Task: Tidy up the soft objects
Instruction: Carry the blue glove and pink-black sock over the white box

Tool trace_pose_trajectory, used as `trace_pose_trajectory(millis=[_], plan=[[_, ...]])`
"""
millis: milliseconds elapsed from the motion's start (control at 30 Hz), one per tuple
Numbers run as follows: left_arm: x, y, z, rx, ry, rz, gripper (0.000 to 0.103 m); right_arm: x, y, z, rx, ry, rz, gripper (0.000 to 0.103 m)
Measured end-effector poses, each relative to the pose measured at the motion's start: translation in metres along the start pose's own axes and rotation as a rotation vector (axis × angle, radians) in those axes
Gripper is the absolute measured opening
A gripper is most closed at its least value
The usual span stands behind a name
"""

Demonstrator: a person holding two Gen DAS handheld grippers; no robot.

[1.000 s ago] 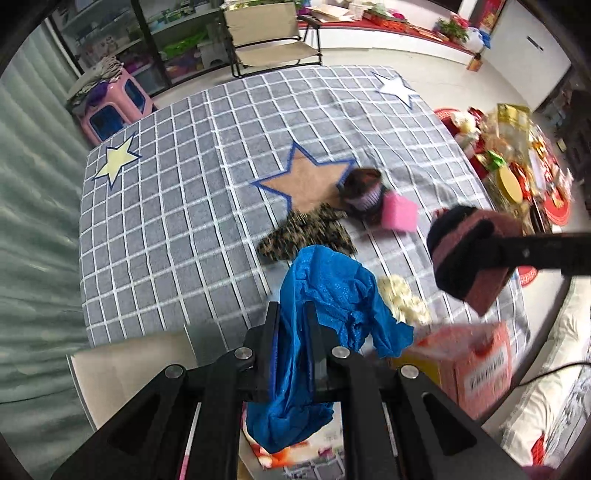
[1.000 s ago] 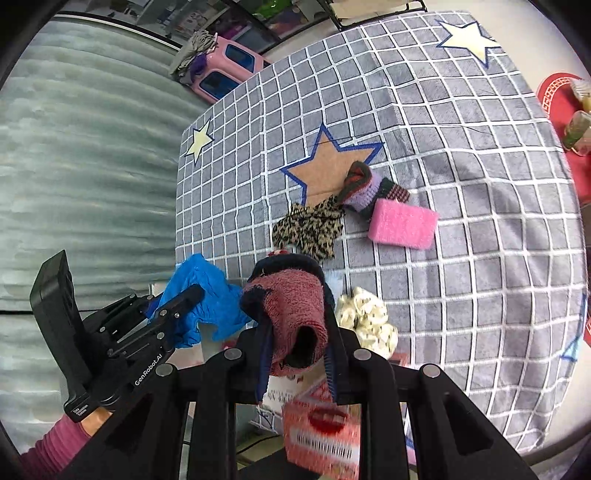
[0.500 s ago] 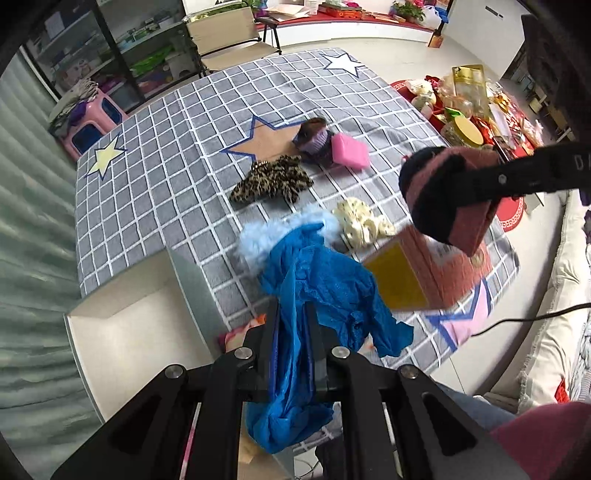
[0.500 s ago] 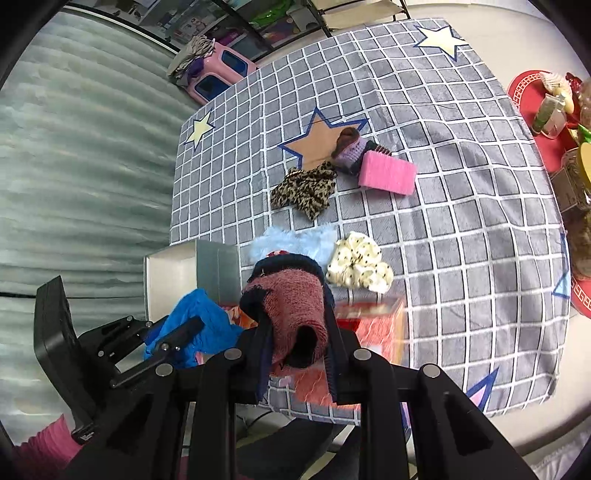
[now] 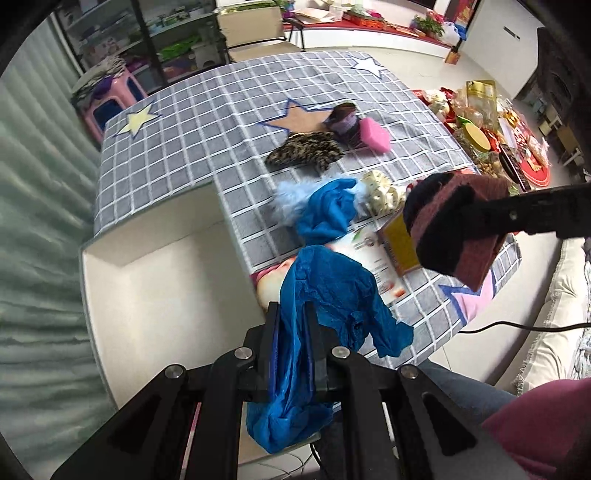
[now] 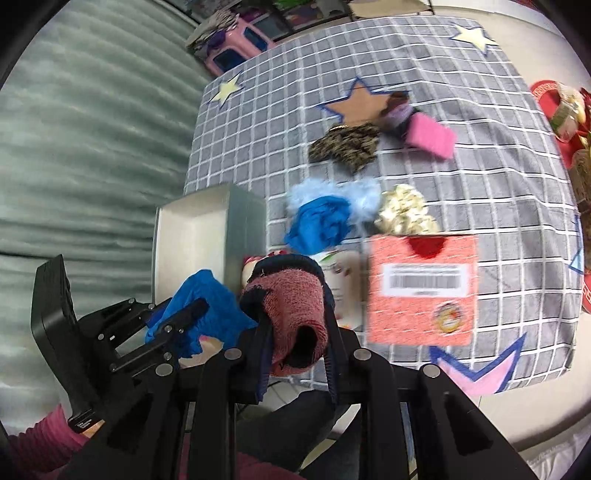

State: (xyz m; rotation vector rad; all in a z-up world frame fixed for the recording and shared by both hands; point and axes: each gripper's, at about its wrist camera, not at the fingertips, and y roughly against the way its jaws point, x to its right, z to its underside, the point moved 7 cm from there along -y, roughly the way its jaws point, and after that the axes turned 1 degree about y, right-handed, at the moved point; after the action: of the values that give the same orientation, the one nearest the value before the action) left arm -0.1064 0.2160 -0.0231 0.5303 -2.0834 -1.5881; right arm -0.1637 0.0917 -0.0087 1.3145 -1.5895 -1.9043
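Note:
My left gripper (image 5: 291, 314) is shut on a blue cloth (image 5: 332, 295) that hangs over its fingers, held above the table's near edge beside an open white box (image 5: 155, 288). My right gripper (image 6: 295, 325) is shut on a dark red and black sock (image 6: 291, 295); it also shows in the left wrist view (image 5: 454, 225). On the grey checked tablecloth (image 6: 280, 110) lie another blue cloth (image 6: 321, 225), a light blue fluffy item (image 6: 365, 195), a cream scrunchie (image 6: 404, 210), a leopard-print cloth (image 6: 347, 146), a pink sponge (image 6: 430, 136) and a purple-brown sock (image 6: 397, 109).
A red carton with a barcode (image 6: 421, 288) and a printed packet (image 5: 369, 258) lie near the table's front edge. A pink stool (image 5: 110, 99), shelves and a chair (image 5: 255, 33) stand beyond the table. Cluttered goods (image 5: 480, 125) lie on the floor to the right.
Both grippers have pulled back toward the near edge with their items still held. The white box now shows more fully, and a second blue cloth is visible on the table.

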Motion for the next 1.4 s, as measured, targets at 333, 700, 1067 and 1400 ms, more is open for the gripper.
trace_pose_trajectory(millis=[333, 700, 1067, 1400], plan=[[-0.044, 0.011, 0.034, 0.022, 0.120, -0.030, 0.012, -0.064, -0.027, 0.007, -0.059, 0.130, -0.002, 0.025], [-0.079, 0.014, 0.067, 0.032, 0.248, -0.060, 0.012, -0.104, -0.056, 0.021, -0.128, 0.253, 0.019, 0.025], [-0.090, 0.014, 0.082, 0.033, 0.316, -0.073, 0.012, -0.130, -0.071, 0.026, -0.173, 0.330, 0.030, 0.025], [-0.096, 0.011, 0.087, 0.027, 0.333, -0.079, 0.012, -0.136, -0.077, 0.028, -0.186, 0.341, 0.035, 0.025]])
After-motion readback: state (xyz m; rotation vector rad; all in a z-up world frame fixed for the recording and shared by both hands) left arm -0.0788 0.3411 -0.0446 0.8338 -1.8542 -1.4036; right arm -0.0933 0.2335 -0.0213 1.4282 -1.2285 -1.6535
